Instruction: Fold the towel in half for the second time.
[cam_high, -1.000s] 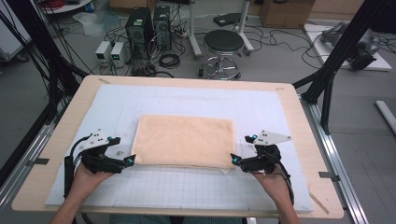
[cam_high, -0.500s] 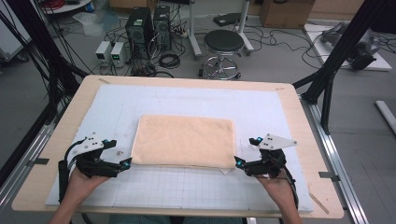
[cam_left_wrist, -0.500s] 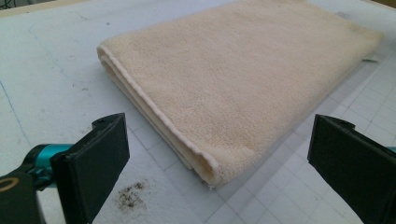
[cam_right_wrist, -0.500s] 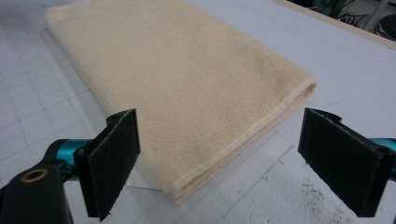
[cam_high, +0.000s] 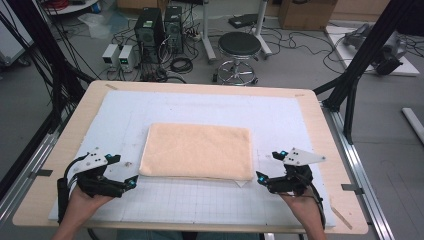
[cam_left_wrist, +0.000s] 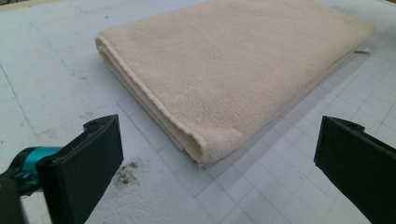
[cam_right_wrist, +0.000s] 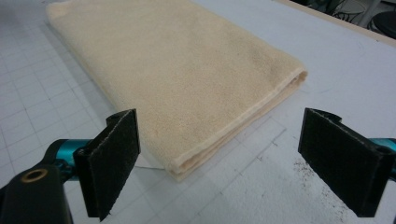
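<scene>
A beige towel (cam_high: 197, 150), folded into a flat rectangle, lies in the middle of the white gridded mat (cam_high: 200, 205). My left gripper (cam_high: 123, 170) is open just off the towel's near left corner and holds nothing. In the left gripper view, the towel (cam_left_wrist: 233, 70) has its folded corner pointing between the wide-apart jaws of the left gripper (cam_left_wrist: 217, 142). My right gripper (cam_high: 267, 166) stands open beside the near right corner, also with nothing in it. In the right gripper view, the towel's (cam_right_wrist: 177, 70) layered corner lies ahead of the right gripper (cam_right_wrist: 222, 135).
The mat covers a wooden table (cam_high: 330, 150). A small white tag (cam_high: 241, 182) sticks out from under the towel's near edge. Dark specks (cam_left_wrist: 126, 170) dot the mat near the left jaw. A stool (cam_high: 239, 47) and computer towers (cam_high: 160, 30) stand on the floor beyond the table.
Both grippers have drawn back and outward from the towel's near corners, toward the person. The towel lies flat and has not moved.
</scene>
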